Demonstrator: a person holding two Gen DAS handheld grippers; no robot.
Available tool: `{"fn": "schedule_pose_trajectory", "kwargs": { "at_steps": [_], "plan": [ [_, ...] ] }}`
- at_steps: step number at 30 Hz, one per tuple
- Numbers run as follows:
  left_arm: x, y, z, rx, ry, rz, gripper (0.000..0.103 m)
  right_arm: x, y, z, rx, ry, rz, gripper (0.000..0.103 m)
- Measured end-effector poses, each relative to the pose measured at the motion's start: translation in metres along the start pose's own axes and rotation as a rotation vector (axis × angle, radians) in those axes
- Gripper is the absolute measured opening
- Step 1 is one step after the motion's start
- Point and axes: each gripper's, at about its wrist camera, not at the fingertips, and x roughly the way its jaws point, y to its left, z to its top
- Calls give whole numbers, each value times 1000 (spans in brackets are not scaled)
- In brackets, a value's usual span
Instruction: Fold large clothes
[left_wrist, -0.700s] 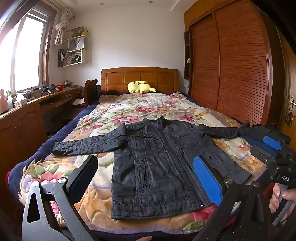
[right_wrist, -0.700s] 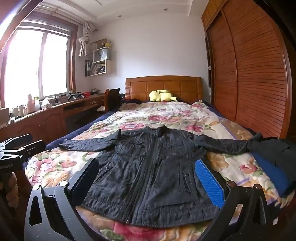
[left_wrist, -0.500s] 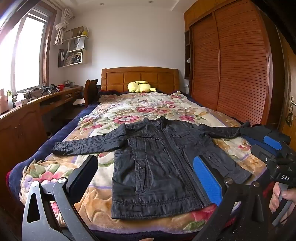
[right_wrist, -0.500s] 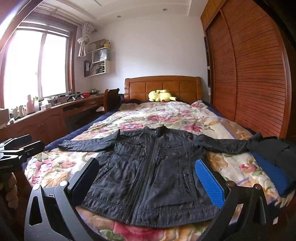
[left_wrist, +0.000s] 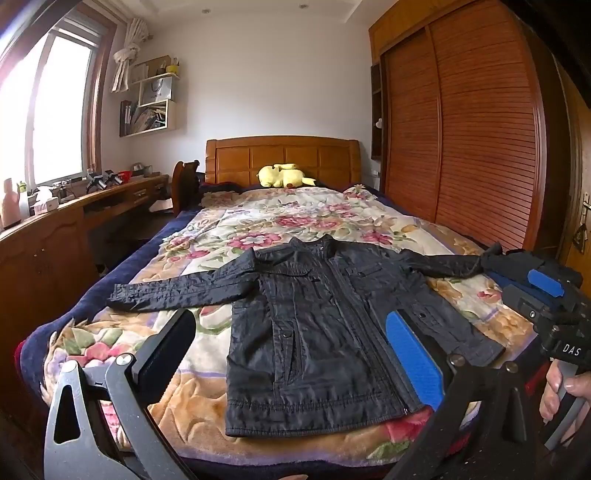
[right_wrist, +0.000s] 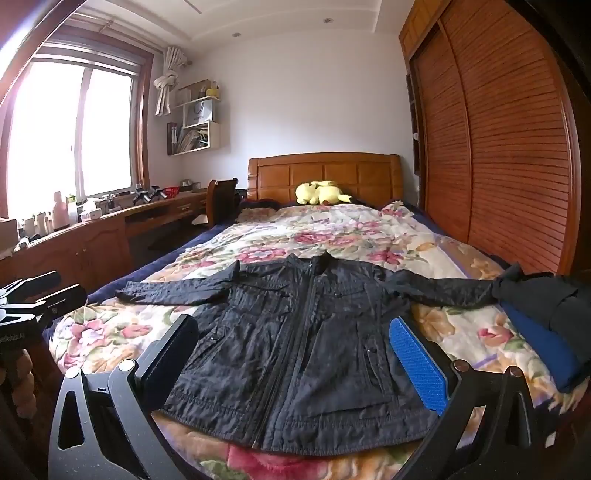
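A black zip jacket (left_wrist: 317, 332) lies flat and face up on the floral bedspread, sleeves spread to both sides; it also shows in the right wrist view (right_wrist: 303, 343). My left gripper (left_wrist: 291, 354) is open and empty, held above the foot of the bed before the jacket's hem. My right gripper (right_wrist: 295, 362) is open and empty, also before the hem. The right gripper also appears at the right edge of the left wrist view (left_wrist: 554, 306), and the left gripper at the left edge of the right wrist view (right_wrist: 33, 295).
A folded black and blue garment pile (right_wrist: 546, 317) lies on the bed's right edge by the sleeve end. A yellow plush toy (left_wrist: 284, 175) sits at the headboard. A wooden desk (left_wrist: 74, 221) runs along the left; a wardrobe (left_wrist: 480, 129) stands on the right.
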Motion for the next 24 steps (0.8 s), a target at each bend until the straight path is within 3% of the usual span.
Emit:
{"fn": "schedule_pose_trajectory", "kwargs": {
  "at_steps": [24],
  "plan": [
    [-10, 0, 0, -9, -8, 2, 103, -1, -1, 1, 2, -2, 3, 103]
  ]
}}
